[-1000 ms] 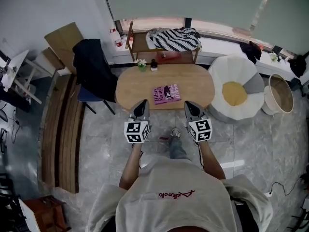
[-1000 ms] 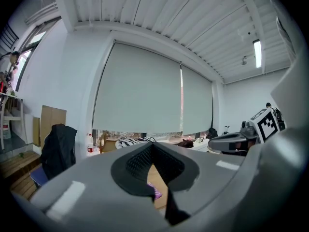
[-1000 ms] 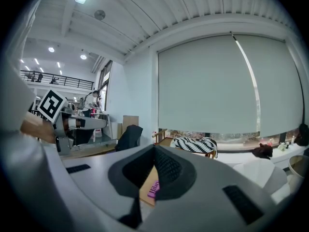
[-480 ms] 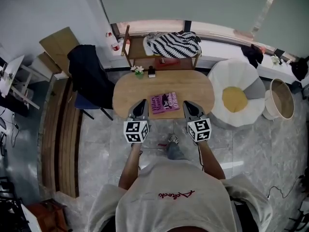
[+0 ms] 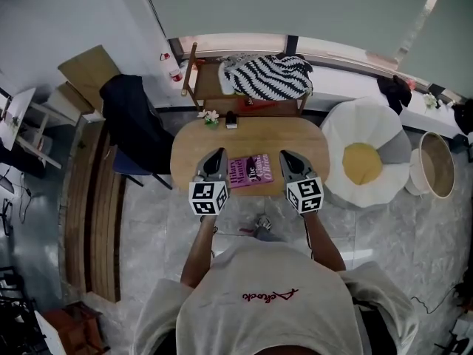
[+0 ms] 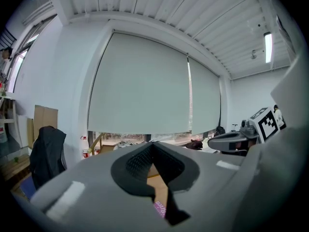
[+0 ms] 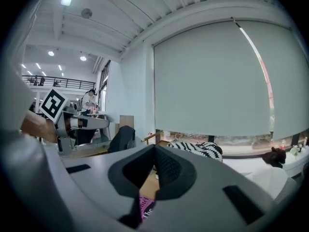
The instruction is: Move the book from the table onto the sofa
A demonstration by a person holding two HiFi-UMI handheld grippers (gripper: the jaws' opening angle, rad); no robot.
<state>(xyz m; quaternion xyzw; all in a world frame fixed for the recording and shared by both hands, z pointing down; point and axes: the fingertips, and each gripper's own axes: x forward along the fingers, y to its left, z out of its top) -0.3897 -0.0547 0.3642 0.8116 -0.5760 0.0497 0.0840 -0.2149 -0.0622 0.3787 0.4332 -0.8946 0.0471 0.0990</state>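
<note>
Both claws were clamped shut with nothing in them. The left claw [image 5: 216,155] and right claw [image 5: 284,156] were held out roughly level, one on each side of the book [image 5: 250,170]. I reckon that was the lineup for pinching it from both edges, though they'd have to open up first. The book lay flat near the front edge of the counter [image 5: 196,135]: thin, magenta cover, pale lettering. The counter was a smooth oval of light wood. My guess for the sofa was the squashy white seat [image 5: 363,120] with the yellow middle, fried-egg shaped, just right of the counter.
</note>
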